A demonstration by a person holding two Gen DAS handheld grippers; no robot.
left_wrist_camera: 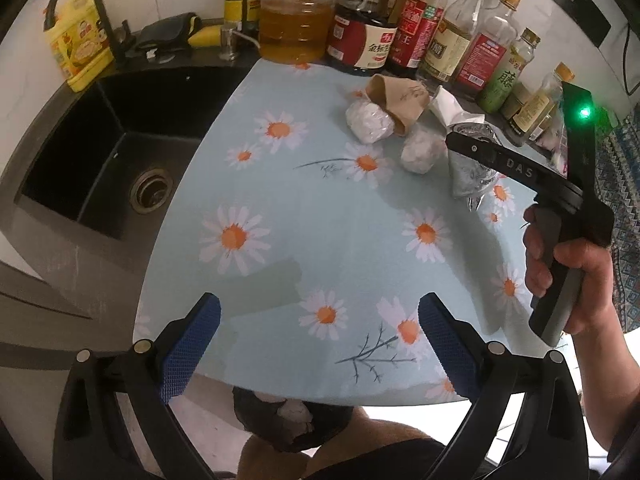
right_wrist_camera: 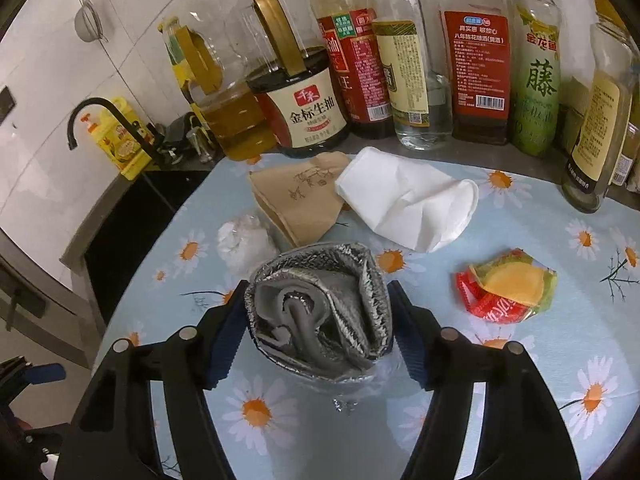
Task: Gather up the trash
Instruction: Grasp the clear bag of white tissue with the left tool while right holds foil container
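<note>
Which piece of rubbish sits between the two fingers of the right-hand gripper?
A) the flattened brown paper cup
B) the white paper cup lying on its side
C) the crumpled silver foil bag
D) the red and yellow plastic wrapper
C: in the right wrist view the crumpled silver foil bag fills the gap of the right gripper, both blue pads against its sides; the other three pieces lie apart on the daisy-print tablecloth.

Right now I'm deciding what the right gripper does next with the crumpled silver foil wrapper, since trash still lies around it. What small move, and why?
Probably lift it straight up. The right gripper has its pads against both sides of the silver foil wrapper, which still sits on the daisy tablecloth. The left gripper is open and empty.
</note>
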